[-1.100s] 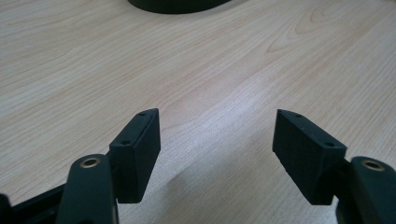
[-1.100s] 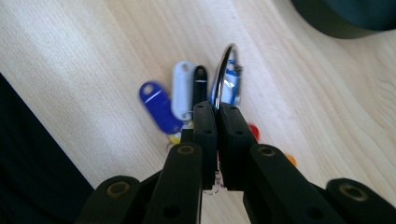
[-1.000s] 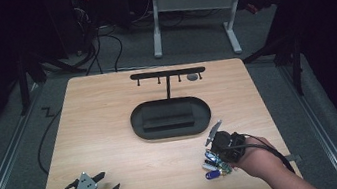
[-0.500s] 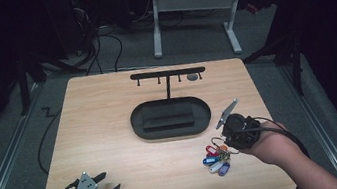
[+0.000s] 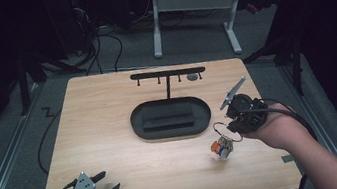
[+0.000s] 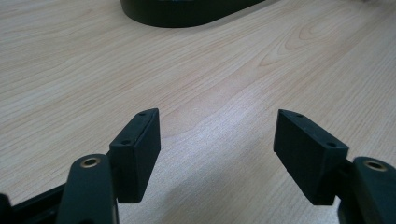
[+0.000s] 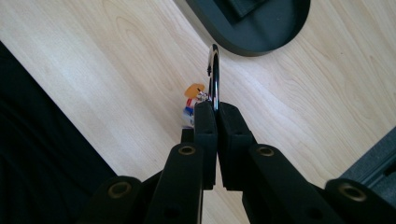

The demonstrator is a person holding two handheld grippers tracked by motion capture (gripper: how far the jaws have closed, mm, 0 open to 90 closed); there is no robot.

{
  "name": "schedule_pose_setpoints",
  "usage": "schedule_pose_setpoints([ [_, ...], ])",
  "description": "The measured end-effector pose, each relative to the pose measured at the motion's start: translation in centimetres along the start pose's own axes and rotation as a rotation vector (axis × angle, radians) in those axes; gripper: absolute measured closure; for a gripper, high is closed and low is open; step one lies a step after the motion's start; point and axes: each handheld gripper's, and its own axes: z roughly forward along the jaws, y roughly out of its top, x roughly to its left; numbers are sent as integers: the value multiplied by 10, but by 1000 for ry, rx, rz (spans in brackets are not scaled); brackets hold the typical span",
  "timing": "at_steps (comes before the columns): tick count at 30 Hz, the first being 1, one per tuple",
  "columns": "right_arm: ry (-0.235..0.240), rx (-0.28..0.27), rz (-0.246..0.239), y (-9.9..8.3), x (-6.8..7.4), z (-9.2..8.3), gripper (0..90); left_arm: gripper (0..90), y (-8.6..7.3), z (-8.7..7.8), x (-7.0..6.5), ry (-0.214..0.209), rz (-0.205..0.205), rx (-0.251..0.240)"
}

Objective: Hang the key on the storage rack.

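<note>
A metal key ring point(image 7: 213, 70) carries a bunch of coloured tags point(image 5: 221, 148), orange, blue and white. My right gripper point(image 5: 233, 127) is shut on the ring, and the bunch hangs from it just above the wooden table point(image 5: 108, 113), right of the black oval base point(image 5: 170, 117). In the right gripper view the jaws point(image 7: 215, 108) pinch the ring edge-on, with the tags point(image 7: 191, 100) dangling behind them. My left gripper point(image 5: 110, 181) rests at the table's front left corner. Its jaws point(image 6: 217, 140) stand wide open over bare wood.
A black T-shaped rack point(image 5: 167, 73) with small hooks rises from the oval base at the middle back; a small grey thing point(image 5: 193, 76) hangs near its right end. A desk frame point(image 5: 190, 15) and cables lie on the floor beyond the table.
My right gripper has risen and shifted right, lifting the ring and its tags off the table. The left gripper has stayed put.
</note>
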Motion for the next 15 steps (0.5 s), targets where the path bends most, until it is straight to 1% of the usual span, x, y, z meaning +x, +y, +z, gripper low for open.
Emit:
schedule_pose_setpoints([
  [4, -7, 22, 8, 5, -5, 0, 880, 322, 1, 2, 0, -4, 2, 0],
  [7, -15, 35, 3, 9, -8, 0, 880, 321, 0, 4, 1, -8, 3, 10],
  [9, -23, 35, 3, 10, -11, -1, 880, 321, -1, 5, 1, -7, 2, 14],
  [10, -21, 25, 7, 11, -13, -1, 880, 321, -1, 5, 1, -8, -5, 15],
  [12, -23, 23, 8, 12, -13, -2, 880, 321, -1, 3, 2, -6, -19, 6],
  [15, -25, 5, 0, 16, -14, -5, 880, 321, 1, 2, 1, 4, -13, -3],
])
